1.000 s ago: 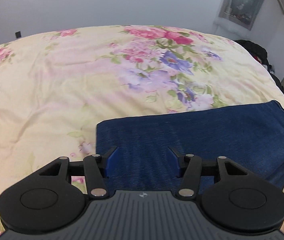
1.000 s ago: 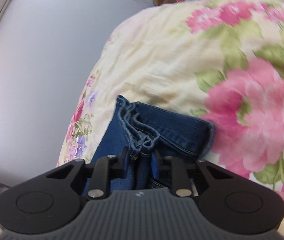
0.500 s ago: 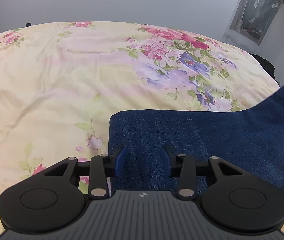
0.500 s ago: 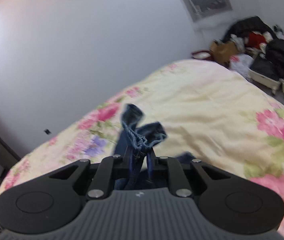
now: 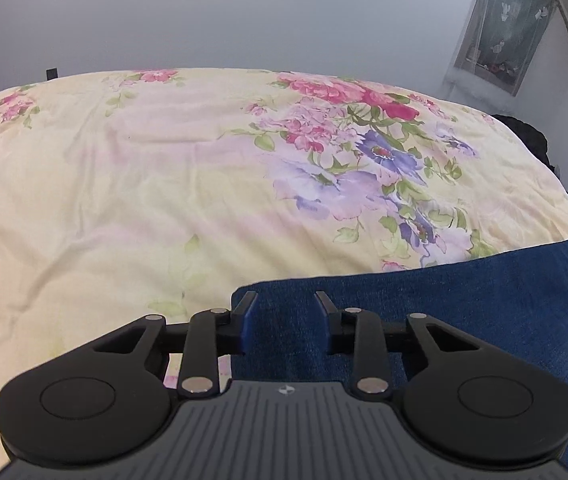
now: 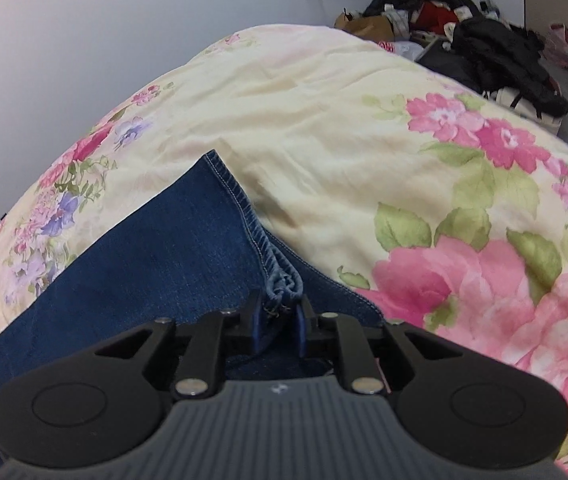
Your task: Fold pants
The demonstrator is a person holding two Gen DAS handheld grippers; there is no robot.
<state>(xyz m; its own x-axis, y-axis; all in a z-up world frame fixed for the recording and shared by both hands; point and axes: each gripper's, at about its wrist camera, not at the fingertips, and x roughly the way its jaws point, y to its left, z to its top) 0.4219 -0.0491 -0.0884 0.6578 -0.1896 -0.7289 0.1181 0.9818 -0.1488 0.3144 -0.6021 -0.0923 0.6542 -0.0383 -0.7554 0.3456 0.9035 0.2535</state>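
Left wrist view: one gripper, the left gripper (image 5: 284,320), is seen nearest, its jaws held apart with nothing pinched between them, poised above the near left corner of the pants (image 5: 464,312). One pair of dark blue denim pants is counted, laid flat on the bedspread (image 5: 124,200); from this view its long axis is seen running from that corner rightward, out to the right edge of the picture. Beyond the denim, one cream floral bedspread is spread to the grey wall (image 5: 244,12), where one curtained window (image 5: 504,28) is hung at the far right.

In the right wrist view, the right gripper (image 6: 278,320) is seen nearest, its jaws closed on a bunched, stitched hem of the pants (image 6: 124,264). The cloth is stretched from the fingers back toward the lower left, with one hemmed corner pointed away up the bed. Farther off, past the bedspread (image 6: 324,120), one heap of dark clothes (image 6: 484,40) is seen on the floor.
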